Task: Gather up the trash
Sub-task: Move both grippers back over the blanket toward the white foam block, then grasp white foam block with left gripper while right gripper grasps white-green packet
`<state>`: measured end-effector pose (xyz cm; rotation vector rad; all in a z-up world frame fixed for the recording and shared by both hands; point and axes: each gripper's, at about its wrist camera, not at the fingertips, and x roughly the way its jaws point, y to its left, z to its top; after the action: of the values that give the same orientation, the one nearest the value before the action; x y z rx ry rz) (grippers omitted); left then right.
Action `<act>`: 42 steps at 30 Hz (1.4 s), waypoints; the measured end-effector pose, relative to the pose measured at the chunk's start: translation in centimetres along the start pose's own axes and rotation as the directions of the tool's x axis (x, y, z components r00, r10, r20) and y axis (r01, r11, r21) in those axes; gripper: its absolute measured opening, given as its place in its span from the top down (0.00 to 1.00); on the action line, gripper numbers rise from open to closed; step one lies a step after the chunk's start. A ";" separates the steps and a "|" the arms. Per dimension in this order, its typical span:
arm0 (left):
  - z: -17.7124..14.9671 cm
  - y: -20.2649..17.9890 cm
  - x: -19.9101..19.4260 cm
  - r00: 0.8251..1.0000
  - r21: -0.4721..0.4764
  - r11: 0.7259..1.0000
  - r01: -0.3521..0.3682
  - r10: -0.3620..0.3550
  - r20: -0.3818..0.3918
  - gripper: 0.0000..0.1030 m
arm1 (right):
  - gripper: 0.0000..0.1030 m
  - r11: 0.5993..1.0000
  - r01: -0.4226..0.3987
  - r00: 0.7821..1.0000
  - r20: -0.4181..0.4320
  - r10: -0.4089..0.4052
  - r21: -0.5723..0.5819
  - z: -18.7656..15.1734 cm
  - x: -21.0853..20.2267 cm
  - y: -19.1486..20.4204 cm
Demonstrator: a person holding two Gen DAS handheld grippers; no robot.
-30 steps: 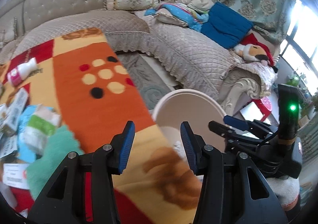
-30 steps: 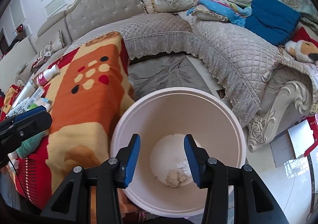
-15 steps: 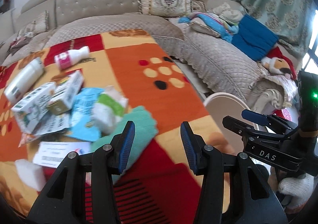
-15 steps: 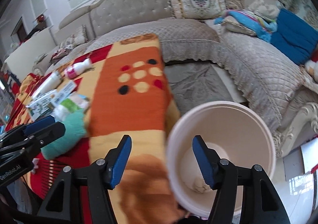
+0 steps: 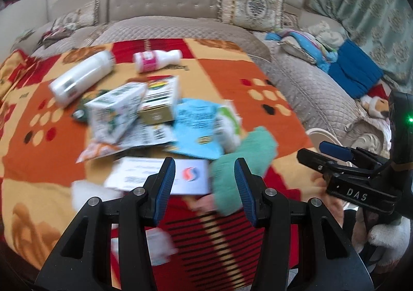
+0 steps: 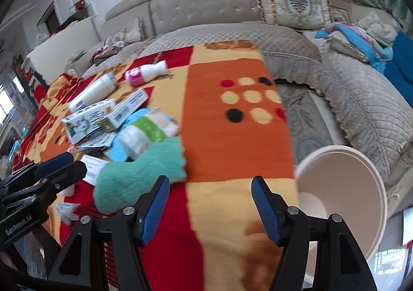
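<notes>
Both hand-held grippers (image 5: 204, 182) (image 6: 210, 203) spread empty above fluffy green cloth (image 6: 140, 180), cardboard cartons (image 5: 116, 112).

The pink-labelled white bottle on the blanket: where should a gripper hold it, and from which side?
Probably grip the pink-labelled bottle across its wide labelled body, coming from above with fingers astride it. It lies on its side, apart from the pile, and its neck looks narrower.

Bright daylight, strong motion blur, fisheye-bent dark edges.
</notes>
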<state>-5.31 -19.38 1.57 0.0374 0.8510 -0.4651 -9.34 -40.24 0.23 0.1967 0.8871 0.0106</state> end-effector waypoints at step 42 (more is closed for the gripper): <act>-3.2 13.0 0.4 0.998 -0.391 0.920 -0.022 -0.001 -0.058 0.55 | 0.30 0.993 -0.094 0.986 -0.148 0.082 -0.074 5.3 8.6 6.7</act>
<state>-2.00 -7.18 -2.80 -0.3160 0.9876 -0.2766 0.68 -33.74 -1.95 0.1614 1.0203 0.1445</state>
